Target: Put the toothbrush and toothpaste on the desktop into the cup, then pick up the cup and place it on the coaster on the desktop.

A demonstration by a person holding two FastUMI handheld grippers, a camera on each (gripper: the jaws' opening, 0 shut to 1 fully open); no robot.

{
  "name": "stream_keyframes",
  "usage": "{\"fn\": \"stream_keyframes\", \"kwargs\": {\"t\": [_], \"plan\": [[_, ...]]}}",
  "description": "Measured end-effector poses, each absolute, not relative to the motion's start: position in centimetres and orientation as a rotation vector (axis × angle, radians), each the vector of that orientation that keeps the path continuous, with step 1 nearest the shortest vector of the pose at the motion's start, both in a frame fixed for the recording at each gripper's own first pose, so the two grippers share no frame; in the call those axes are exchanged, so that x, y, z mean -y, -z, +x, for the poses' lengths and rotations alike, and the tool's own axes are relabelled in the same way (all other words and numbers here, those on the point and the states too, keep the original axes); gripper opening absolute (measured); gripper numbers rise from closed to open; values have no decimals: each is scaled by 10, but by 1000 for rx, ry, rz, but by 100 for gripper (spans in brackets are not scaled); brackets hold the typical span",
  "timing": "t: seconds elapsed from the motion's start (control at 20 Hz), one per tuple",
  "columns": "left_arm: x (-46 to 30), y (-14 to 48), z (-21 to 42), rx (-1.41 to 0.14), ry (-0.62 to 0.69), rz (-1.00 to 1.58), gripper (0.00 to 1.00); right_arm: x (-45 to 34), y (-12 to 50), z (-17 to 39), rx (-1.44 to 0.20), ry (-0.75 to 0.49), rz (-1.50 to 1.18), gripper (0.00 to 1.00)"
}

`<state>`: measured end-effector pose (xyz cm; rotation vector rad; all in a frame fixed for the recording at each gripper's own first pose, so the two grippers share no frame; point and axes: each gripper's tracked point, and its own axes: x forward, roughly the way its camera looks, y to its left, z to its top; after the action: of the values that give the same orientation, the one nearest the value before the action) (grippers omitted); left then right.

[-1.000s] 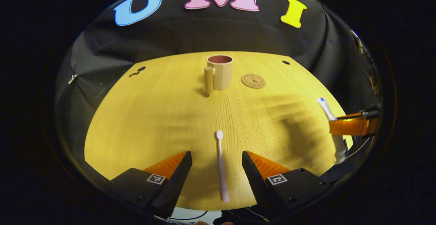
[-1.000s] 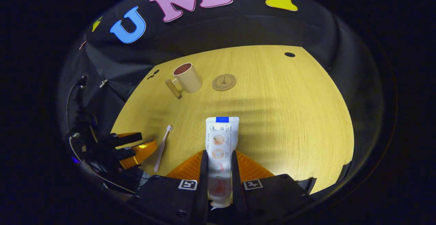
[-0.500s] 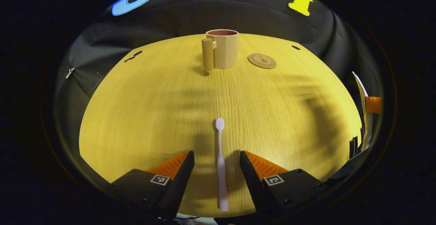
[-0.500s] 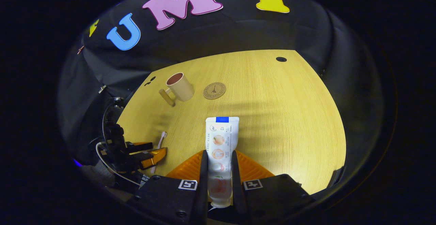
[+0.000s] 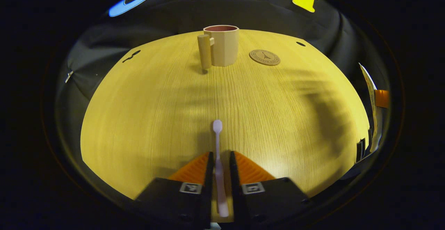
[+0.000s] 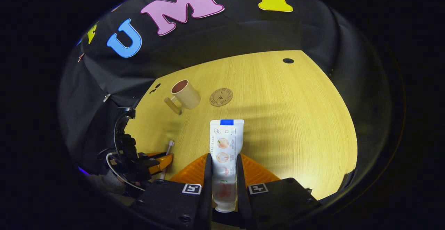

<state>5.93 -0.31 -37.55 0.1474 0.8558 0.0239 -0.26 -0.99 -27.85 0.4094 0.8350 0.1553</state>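
Observation:
A pale pink toothbrush (image 5: 217, 143) lies on the wooden desktop (image 5: 156, 101), head pointing away, and my left gripper (image 5: 219, 158) is shut on its handle. The white toothpaste tube (image 6: 224, 146) is held above the desktop, with my right gripper (image 6: 223, 162) shut on its lower part. A beige cup (image 5: 222, 45) with a thick handle stands upright at the far side, its inside reddish. Right of it lies the round brown coaster (image 5: 264, 57). In the right gripper view the cup (image 6: 185, 94), the coaster (image 6: 221, 96) and the left gripper (image 6: 158, 161) with the toothbrush (image 6: 167, 150) show at the left.
Black cloth walls close off the desktop on all sides. A small dark hole (image 5: 300, 44) sits near the far right corner and dark marks (image 5: 131, 55) near the far left. The toothpaste tube's edge (image 5: 369, 90) shows at the right of the left gripper view.
My left gripper's fingers have closed from wide apart onto the toothbrush handle. The right gripper keeps its hold on the toothpaste and has risen a little.

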Motion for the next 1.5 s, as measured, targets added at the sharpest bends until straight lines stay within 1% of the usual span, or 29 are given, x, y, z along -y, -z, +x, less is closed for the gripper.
{"fn": "stream_keyframes", "kwargs": {"t": [0.05,0.2,0.35,0.5,0.6,0.65,0.7,0.75,0.8,0.85,0.9,1.05,1.25,1.5], "plan": [[3,375,61,-837,-24,132,14,9,277,-2,-831,-156,414,34],[6,374,57,-838,33,149,8,-3,271,5,-811,-159,431,34],[17,371,55,-844,130,56,6,-16,270,11,-795,-167,449,34],[19,350,53,-809,152,-40,6,-29,256,26,-745,-182,480,34],[20,328,57,-761,177,-66,6,-36,242,42,-695,-196,505,34],[19,315,59,-735,186,-69,6,-41,235,51,-669,-206,514,29],[19,302,62,-704,195,-72,6,-46,226,61,-641,-218,521,33],[20,288,64,-673,202,-79,6,-51,217,73,-616,-230,529,33],[22,273,67,-643,203,-88,11,-55,210,83,-592,-244,539,29],[24,258,70,-612,210,-100,6,-61,203,94,-568,-258,552,29],[26,245,72,-582,213,-113,6,-67,196,106,-548,-272,569,34],[27,212,77,-510,208,-168,6,-86,176,150,-486,-318,606,33],[19,184,79,-424,151,-248,6,-119,152,205,-383,-413,615,33],[16,171,82,-362,104,-281,6,-139,163,269,-328,-440,592,33]]}}
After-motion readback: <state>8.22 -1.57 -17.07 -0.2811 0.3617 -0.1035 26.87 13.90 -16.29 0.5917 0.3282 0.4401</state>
